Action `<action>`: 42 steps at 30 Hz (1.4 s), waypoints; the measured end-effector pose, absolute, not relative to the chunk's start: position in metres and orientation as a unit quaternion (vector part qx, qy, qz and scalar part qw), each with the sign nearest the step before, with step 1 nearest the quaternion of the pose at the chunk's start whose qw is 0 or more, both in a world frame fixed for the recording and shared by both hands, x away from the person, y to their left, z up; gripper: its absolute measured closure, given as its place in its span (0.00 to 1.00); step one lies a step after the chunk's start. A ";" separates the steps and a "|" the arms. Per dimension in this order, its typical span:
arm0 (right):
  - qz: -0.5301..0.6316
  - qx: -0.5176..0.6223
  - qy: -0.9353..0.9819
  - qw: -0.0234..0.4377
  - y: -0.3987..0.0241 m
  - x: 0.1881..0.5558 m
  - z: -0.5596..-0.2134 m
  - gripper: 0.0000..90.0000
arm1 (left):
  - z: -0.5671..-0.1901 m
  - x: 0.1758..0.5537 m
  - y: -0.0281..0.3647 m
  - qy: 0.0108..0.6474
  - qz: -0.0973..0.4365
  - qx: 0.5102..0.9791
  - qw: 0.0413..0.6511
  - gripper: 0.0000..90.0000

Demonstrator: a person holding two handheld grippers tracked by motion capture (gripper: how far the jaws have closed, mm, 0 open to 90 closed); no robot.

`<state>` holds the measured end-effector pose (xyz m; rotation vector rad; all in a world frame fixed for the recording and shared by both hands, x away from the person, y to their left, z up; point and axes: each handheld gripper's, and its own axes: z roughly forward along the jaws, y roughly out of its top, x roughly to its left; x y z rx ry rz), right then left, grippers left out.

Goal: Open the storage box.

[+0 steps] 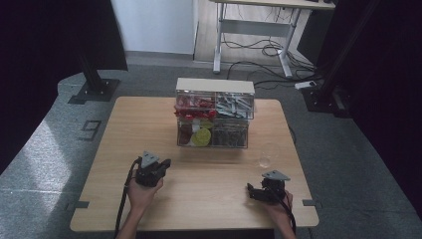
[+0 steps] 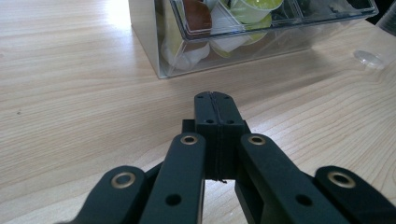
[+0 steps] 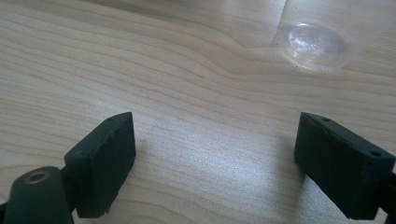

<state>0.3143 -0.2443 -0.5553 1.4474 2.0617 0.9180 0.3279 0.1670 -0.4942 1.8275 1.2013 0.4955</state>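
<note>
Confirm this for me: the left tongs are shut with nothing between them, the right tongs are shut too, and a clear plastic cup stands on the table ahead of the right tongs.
One thing is wrong: the right tongs are open, their jaws wide apart over bare table, as the right gripper view shows. The left tongs are indeed shut on nothing, and the clear plastic cup does stand ahead of the right tongs.

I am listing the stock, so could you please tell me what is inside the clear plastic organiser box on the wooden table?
The clear plastic organiser box holds red items, grey pieces, yellow-green and brown capsules; its dark lower right compartment is unreadable.
</note>
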 end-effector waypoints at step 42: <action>0.334 0.532 0.743 0.231 -0.245 0.312 -0.555 0.16 | -0.469 0.372 0.124 0.460 0.176 0.761 0.423 1.00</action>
